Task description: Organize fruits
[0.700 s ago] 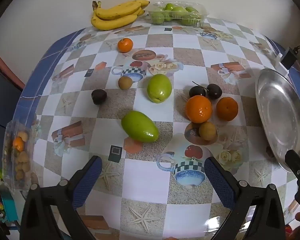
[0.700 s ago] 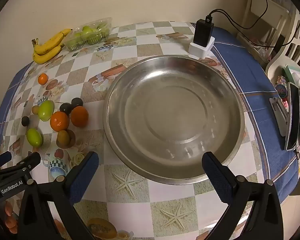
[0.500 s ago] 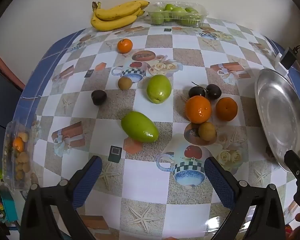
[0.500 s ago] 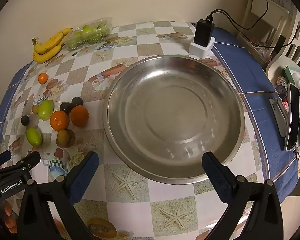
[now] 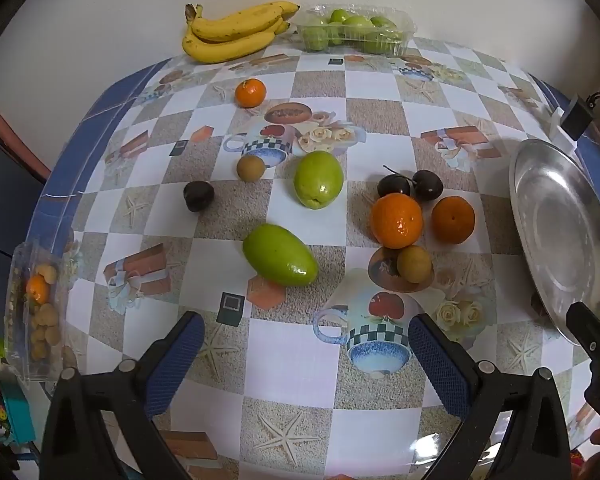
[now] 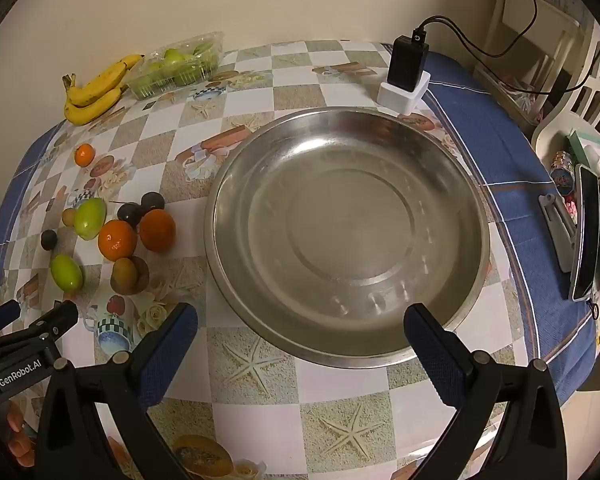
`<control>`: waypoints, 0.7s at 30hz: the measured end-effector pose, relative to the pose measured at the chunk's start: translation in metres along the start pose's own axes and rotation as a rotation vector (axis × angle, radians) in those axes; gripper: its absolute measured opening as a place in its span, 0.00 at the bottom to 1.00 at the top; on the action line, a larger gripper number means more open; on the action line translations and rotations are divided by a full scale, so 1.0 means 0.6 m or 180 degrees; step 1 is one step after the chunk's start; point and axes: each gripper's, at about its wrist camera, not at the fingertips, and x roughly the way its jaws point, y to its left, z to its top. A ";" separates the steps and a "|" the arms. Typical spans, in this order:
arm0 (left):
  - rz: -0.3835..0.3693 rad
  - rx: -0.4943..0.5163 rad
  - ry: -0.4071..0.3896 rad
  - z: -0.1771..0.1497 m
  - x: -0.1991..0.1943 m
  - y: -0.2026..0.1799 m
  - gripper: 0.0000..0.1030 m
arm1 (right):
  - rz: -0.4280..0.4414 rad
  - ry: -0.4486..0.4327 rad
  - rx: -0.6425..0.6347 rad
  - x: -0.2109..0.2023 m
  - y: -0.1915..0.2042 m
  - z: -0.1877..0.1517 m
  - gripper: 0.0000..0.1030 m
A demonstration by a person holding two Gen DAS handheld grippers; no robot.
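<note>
Loose fruit lies on the checkered tablecloth: a long green mango (image 5: pixel 280 255), a rounder green fruit (image 5: pixel 318 179), two oranges (image 5: pixel 397 215) (image 5: pixel 453 219), two dark plums (image 5: pixel 394 186), a tan round fruit (image 5: pixel 414 263), a lone dark plum (image 5: pixel 198 195) and a small orange (image 5: pixel 251 93). The empty steel tray (image 6: pixel 348 236) stands to their right. My left gripper (image 5: pixel 306 354) is open and empty, just short of the mango. My right gripper (image 6: pixel 300 346) is open and empty over the tray's near rim.
Bananas (image 5: pixel 232 32) and a clear box of green fruit (image 5: pixel 354 32) sit by the back wall. A plastic box of small fruit (image 5: pixel 36 312) lies at the left edge. A black charger on a white block (image 6: pixel 406 76) stands behind the tray. A phone (image 6: pixel 586 232) lies far right.
The left gripper has crept slightly forward toward the fruit. The right gripper has barely moved. Both stay open.
</note>
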 end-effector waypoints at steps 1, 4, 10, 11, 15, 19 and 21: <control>0.0004 0.0005 0.0000 0.000 0.000 0.000 1.00 | -0.0001 0.0000 0.0000 0.000 0.000 0.000 1.00; 0.0002 0.0005 0.0003 0.001 0.000 0.000 1.00 | -0.0003 0.0005 0.0002 0.001 0.001 0.000 1.00; 0.0006 -0.0012 -0.0014 0.002 -0.002 0.001 1.00 | -0.0002 -0.0005 0.0004 -0.001 0.000 0.000 1.00; 0.0006 -0.0017 -0.0014 0.001 -0.002 0.001 1.00 | -0.0004 -0.0003 0.0005 -0.001 0.000 0.000 1.00; 0.0002 -0.0030 -0.0025 0.000 -0.003 0.000 1.00 | -0.0002 -0.0010 0.0009 -0.003 0.000 0.000 1.00; 0.0001 -0.0034 -0.0024 0.001 -0.003 0.000 1.00 | -0.0002 -0.0011 0.0012 -0.003 0.000 0.000 1.00; -0.0001 -0.0042 -0.0025 0.000 -0.003 0.000 1.00 | -0.0001 -0.0011 0.0009 -0.003 0.000 0.000 1.00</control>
